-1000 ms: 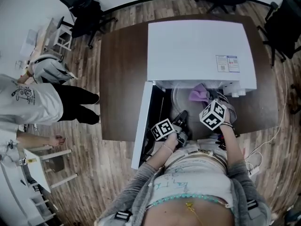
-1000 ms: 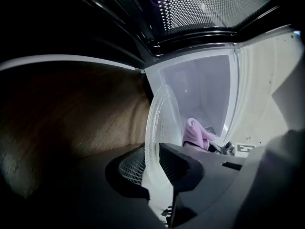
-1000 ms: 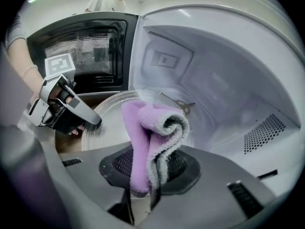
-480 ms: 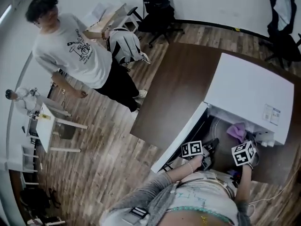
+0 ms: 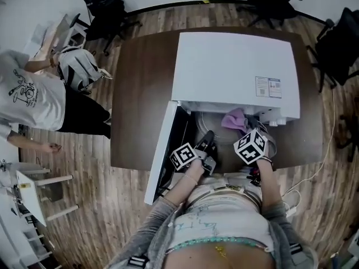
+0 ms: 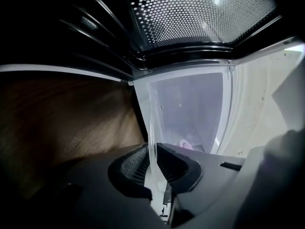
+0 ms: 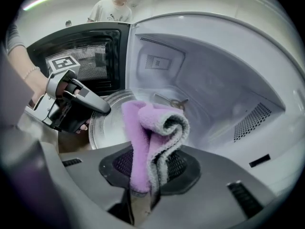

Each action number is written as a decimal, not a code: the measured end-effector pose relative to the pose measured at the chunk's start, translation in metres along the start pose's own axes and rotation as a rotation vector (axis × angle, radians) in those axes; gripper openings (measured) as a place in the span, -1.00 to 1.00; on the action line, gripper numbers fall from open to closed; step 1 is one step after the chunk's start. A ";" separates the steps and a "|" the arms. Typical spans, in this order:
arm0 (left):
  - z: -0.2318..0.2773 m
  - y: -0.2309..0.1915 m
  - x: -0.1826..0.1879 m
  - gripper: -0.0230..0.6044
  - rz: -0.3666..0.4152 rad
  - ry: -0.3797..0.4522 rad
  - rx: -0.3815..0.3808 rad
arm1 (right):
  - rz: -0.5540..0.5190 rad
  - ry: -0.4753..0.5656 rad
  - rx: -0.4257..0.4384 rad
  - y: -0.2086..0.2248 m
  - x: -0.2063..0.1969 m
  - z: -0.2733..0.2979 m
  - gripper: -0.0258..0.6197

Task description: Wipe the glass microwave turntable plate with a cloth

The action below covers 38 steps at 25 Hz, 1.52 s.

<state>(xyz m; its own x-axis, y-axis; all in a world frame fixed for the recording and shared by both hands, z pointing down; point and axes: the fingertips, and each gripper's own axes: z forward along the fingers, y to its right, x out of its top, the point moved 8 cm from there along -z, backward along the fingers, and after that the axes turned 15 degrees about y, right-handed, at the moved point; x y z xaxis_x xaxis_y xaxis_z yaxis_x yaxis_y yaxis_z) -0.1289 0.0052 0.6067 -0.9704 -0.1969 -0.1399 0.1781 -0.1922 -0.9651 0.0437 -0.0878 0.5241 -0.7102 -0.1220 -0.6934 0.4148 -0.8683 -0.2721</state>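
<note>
Glass plate [image 7: 107, 132] is lying inside the open microwave [image 5: 233, 66]. Left gripper [image 6: 156, 159] is pinching its rim, its jaws just closing narrow. Right gripper [image 7: 145, 175] is clamping a purple cloth [image 7: 152, 128] at the microwave's mouth.

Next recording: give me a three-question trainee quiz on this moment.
1. Multiple choice: the right gripper holds: A a sponge, B a purple cloth, C nothing.
2. True or false: the microwave door is closed.
3. Fill in: the left gripper has the rim of the ____ between its jaws.
Key: 1 B. 2 False, it stands open. 3 glass turntable plate; the jaws have just been closing on it.
</note>
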 end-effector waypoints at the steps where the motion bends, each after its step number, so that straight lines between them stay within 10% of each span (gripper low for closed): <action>1: 0.000 0.000 0.000 -0.75 0.000 -0.001 0.001 | 0.007 0.000 -0.004 0.001 -0.001 -0.001 -0.56; 38: 0.049 0.015 0.012 -0.77 0.016 0.091 -0.015 | 0.169 0.029 -0.062 0.018 -0.012 -0.002 -0.56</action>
<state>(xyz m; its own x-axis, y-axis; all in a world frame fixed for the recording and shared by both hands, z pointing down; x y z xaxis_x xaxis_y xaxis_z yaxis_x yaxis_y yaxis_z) -0.1298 -0.0469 0.6011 -0.9783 -0.1119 -0.1742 0.1920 -0.1748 -0.9657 0.0613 -0.1009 0.5259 -0.6109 -0.2489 -0.7516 0.5616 -0.8054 -0.1897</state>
